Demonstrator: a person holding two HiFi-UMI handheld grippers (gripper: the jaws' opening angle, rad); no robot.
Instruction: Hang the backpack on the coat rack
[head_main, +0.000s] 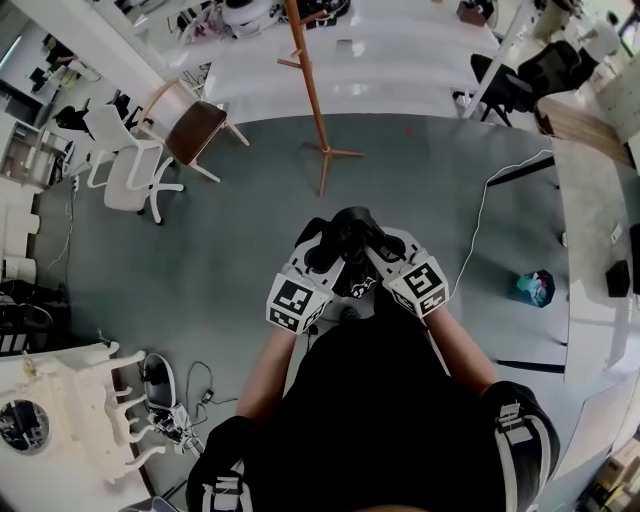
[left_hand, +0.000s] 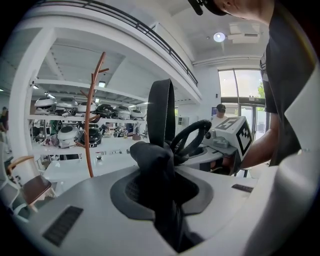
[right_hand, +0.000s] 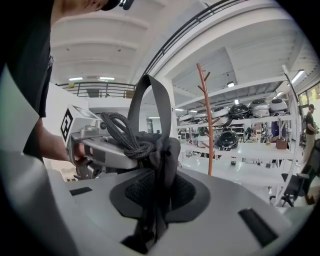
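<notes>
My left tool (left_hand: 159, 192) is clenched on a bunched fold of the black fabric backpack (head_main: 350, 232). My right tool (right_hand: 156, 196) grips the same bag's top just beside a braided black cord (right_hand: 122, 132). The bag's grey webbing loop (right_hand: 150, 107) stands upright between both tools. The slim orange-brown wooden coat rack (head_main: 312, 95) stands on the grey floor (head_main: 220, 240), well apart ahead.

The backpack (head_main: 350, 235) is black, the coat rack (head_main: 308, 80) orange-brown, the floor (head_main: 230, 250) grey.
</notes>
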